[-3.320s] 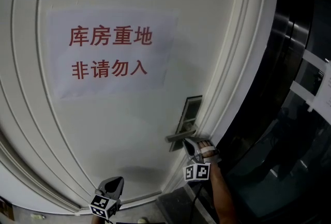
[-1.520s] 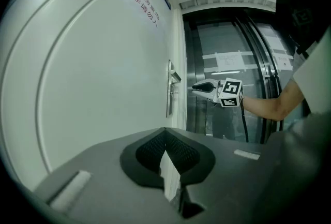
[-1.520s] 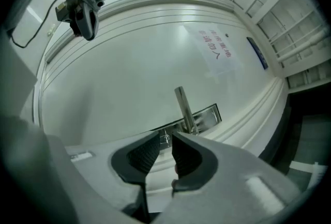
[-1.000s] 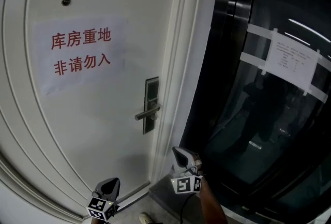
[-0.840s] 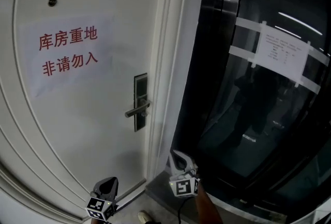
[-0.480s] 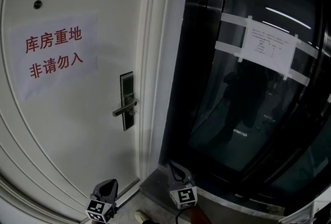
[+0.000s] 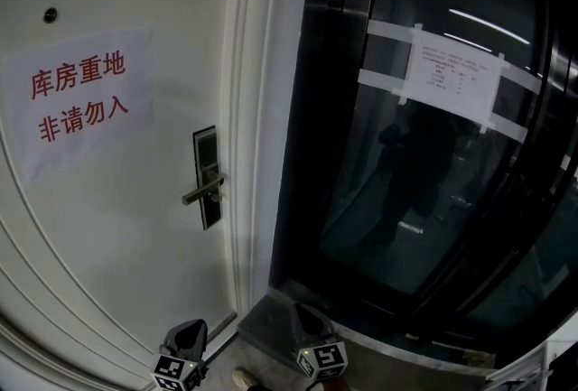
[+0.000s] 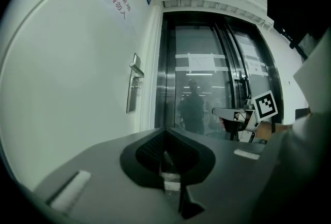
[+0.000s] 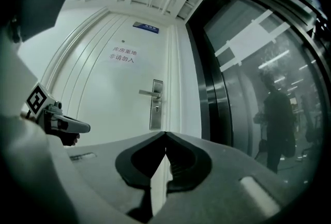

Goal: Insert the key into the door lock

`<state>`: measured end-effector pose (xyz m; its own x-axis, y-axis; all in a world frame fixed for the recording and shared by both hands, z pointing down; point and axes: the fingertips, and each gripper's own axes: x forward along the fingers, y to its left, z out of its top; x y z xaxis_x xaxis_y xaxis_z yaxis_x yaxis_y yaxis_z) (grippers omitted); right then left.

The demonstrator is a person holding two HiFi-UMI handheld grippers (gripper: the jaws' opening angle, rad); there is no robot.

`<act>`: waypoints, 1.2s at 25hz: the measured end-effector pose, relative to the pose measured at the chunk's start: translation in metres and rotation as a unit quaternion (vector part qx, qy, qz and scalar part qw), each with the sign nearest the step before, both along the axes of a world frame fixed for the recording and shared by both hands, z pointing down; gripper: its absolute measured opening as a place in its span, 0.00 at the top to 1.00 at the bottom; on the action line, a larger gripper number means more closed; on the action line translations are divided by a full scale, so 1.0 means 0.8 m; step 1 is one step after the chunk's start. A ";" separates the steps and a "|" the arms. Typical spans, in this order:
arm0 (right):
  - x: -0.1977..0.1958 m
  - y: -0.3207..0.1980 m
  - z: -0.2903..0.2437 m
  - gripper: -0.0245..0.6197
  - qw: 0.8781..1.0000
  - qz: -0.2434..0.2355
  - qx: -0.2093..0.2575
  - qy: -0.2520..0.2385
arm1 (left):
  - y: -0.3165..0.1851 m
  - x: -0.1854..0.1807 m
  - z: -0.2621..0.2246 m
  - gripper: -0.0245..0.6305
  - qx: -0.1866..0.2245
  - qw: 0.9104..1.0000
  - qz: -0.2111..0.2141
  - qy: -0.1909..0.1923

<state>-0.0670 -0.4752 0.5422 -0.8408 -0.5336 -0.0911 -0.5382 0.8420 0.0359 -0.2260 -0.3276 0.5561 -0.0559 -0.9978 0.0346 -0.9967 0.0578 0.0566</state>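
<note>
The view swings right and the white door (image 7: 108,236) slides off to the left. The right gripper (image 7: 302,317) has come off the lever handle (image 7: 200,190) and dropped low, in front of the dark glass wall (image 7: 433,200). Its jaws are pressed together on nothing. The left gripper (image 7: 190,332) hangs low beside it, jaws closed too, nothing clear between them. The door lock (image 7: 206,154) sits on the door's right edge, well apart from both. The key can't be made out.
</note>
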 end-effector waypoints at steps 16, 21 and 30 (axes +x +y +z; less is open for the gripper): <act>0.004 0.006 0.010 0.96 1.000 -0.001 -0.011 0.012 | -0.003 -0.003 0.010 0.96 0.001 1.000 0.003 0.001; -0.001 0.008 0.009 0.96 1.000 -0.007 -0.012 0.012 | -0.002 -0.007 0.011 0.96 0.003 1.000 0.000 0.000; -0.007 0.004 0.008 0.96 1.000 -0.014 -0.011 0.011 | -0.003 -0.012 0.009 0.96 0.005 1.000 -0.007 -0.005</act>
